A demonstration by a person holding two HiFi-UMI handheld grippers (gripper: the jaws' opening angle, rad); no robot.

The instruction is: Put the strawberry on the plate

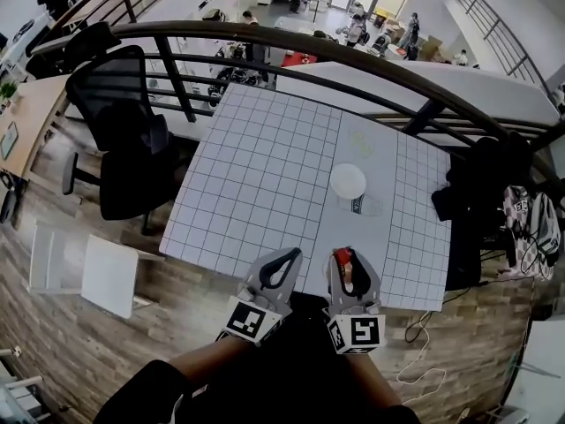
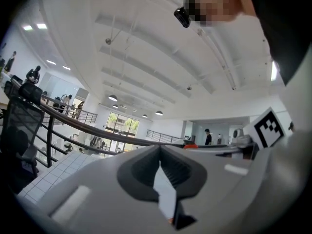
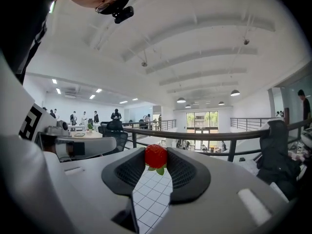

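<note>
- The strawberry (image 3: 156,156) is pinched at the very tips of my right gripper (image 3: 156,153). Its red body sits between the two pads and its green leaves point back toward the throat.
- Those jaws stand partly apart, closed only as far as the berry lets them. The grip looks centred, with nothing else caught in it.
- In the head view the right gripper (image 1: 344,256) is held close to me at the near edge of the table (image 1: 265,175). The berry is therefore well short of the goal.
- The plate (image 1: 335,184) is small, white and round, and it lies almost straight ahead on the pale right-hand part of the table.
- Just on its near side lies something clear with a dark mark (image 1: 357,206). I cannot tell what it is.
- My left gripper (image 1: 291,254) hangs beside the right one with its tips together and nothing between them. I judge it has no part here and is best kept still.
- I judge the step in hand to be the carry:
  - move the berry forward without squeezing harder, since it should bruise easily
  - pass over the clear item, not through it
  - come down low over the plate's middle before parting the jaws, because a berry let go from height or near the rim could roll off
</note>
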